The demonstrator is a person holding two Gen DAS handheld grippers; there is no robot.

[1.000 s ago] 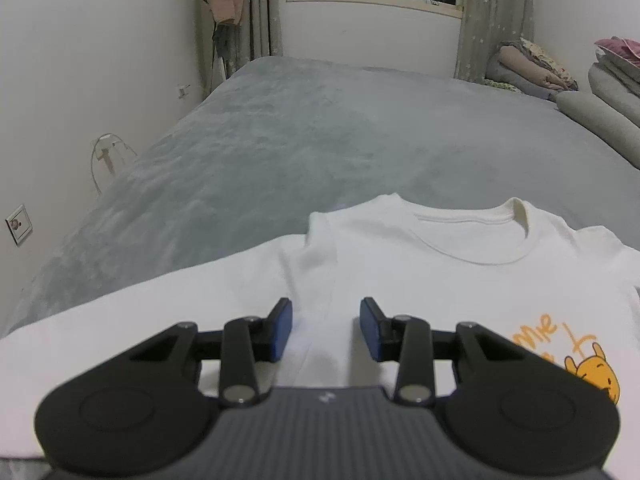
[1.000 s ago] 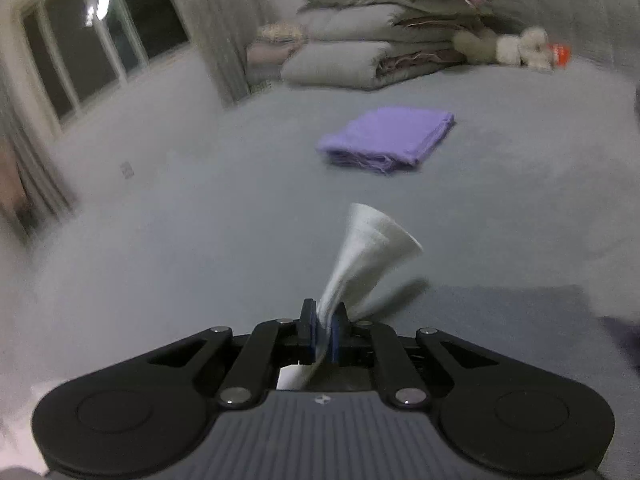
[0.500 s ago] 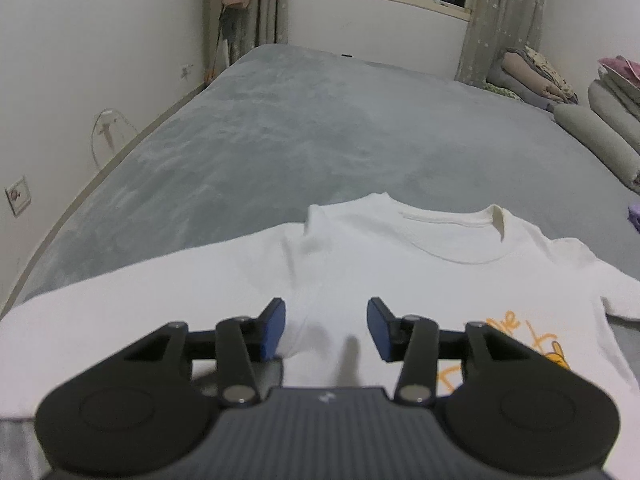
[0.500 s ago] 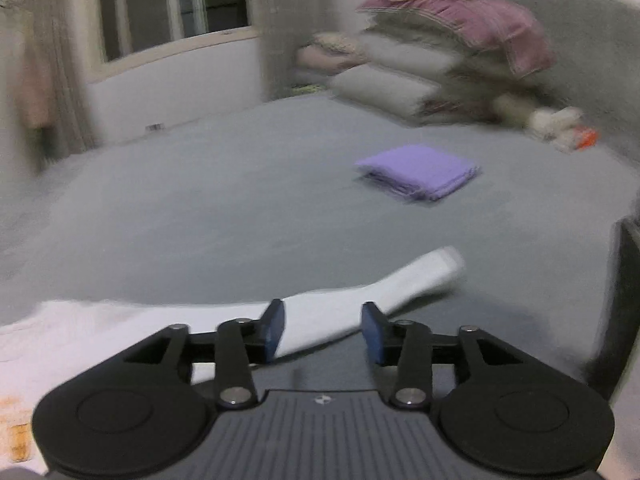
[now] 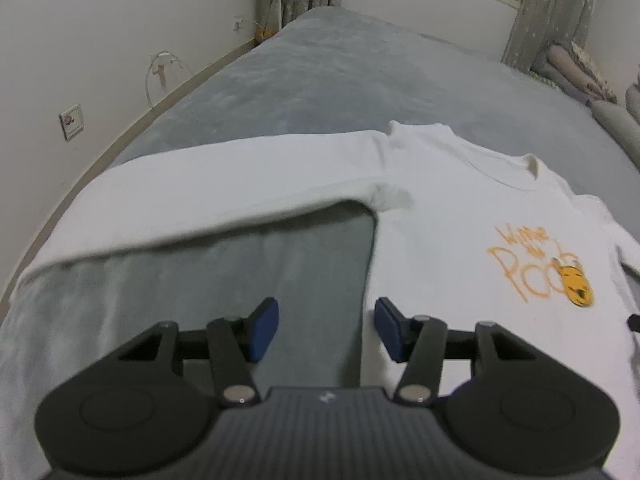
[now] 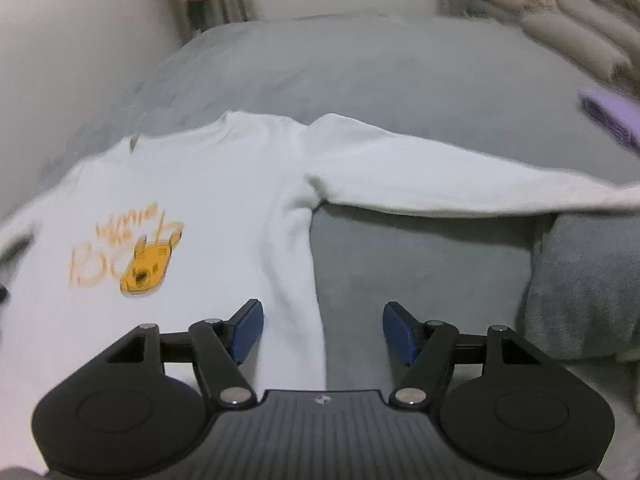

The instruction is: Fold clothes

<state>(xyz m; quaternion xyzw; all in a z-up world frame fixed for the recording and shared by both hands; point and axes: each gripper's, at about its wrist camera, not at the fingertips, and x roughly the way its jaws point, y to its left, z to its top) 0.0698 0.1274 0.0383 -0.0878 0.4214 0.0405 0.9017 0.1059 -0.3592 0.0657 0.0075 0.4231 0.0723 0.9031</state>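
Observation:
A white long-sleeved shirt point(image 5: 460, 216) with an orange bear print lies face up on the grey bed point(image 5: 320, 92), both sleeves stretched out sideways. My left gripper point(image 5: 326, 330) hovers over the shirt's left side edge below the left sleeve point(image 5: 208, 196). Its jaws are opening, with only bedcover and the shirt's edge under them. My right gripper point(image 6: 323, 330) hangs over the shirt's point(image 6: 192, 200) right side edge, below the right sleeve point(image 6: 460, 184). Its jaws are opening too, and nothing is gripped between its blue pads point(image 6: 248, 330).
A folded purple cloth point(image 6: 612, 116) lies on the bed at the far right. Stacked bedding point(image 6: 560, 28) sits along the right side. A white wall point(image 5: 100, 60) with a socket runs along the bed's left edge. A grey fabric lump point(image 6: 580, 288) lies near my right gripper.
My right gripper let go of the white sleeve, opened and swung left to the shirt's right side. My left gripper opened wider and slid left off the chest to the shirt's left edge.

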